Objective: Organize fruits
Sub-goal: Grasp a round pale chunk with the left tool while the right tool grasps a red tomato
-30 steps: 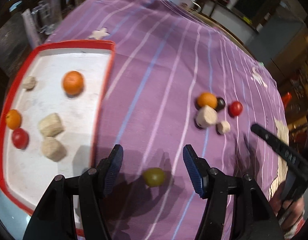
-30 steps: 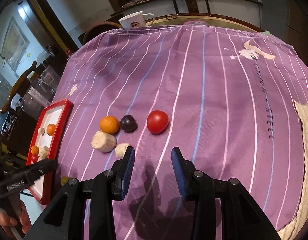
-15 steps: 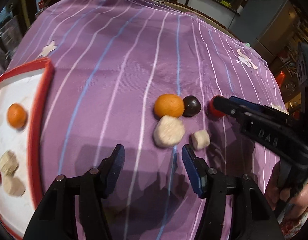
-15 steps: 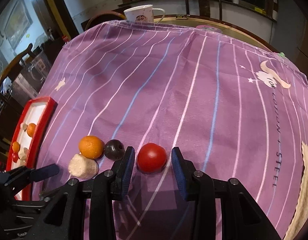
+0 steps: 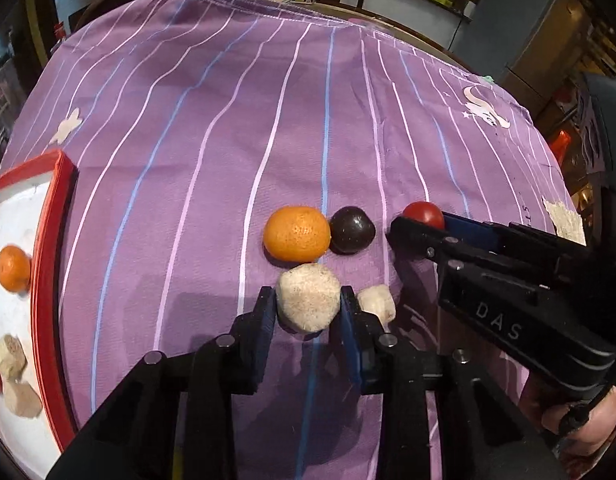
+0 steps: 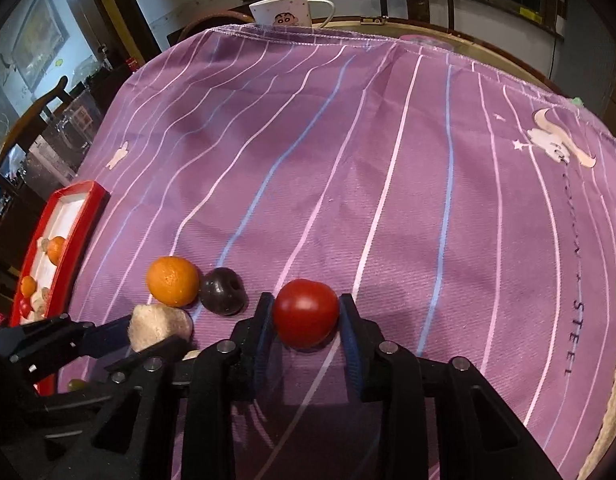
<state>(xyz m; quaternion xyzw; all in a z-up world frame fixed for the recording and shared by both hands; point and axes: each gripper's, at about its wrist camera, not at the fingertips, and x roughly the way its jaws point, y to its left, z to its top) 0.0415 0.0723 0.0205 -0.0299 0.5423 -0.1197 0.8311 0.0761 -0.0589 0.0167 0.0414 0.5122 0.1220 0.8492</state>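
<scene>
On the purple striped cloth lie an orange (image 5: 296, 233), a dark plum (image 5: 351, 230), a red tomato (image 6: 306, 312), a large beige lump (image 5: 308, 303) and a small beige lump (image 5: 375, 302). My left gripper (image 5: 308, 304) is shut on the large beige lump (image 6: 158, 325), which rests on the cloth. My right gripper (image 6: 306, 314) is shut on the tomato (image 5: 423, 213), also on the cloth. A red-rimmed white tray (image 5: 56, 216) at the left holds an orange (image 5: 12, 269), beige lumps and a red fruit.
A white cartoon mug (image 6: 286, 10) stands beyond the cloth's far edge. A green fruit (image 6: 75, 385) peeks out under the left gripper in the right wrist view. Chairs and a counter stand behind the table. The tray (image 6: 78, 220) lies near the cloth's left edge.
Both grippers moved forward and closed: the left one onto the large beige lump, the right one onto the tomato. The left gripper swung right, away from the tray and the green fruit.
</scene>
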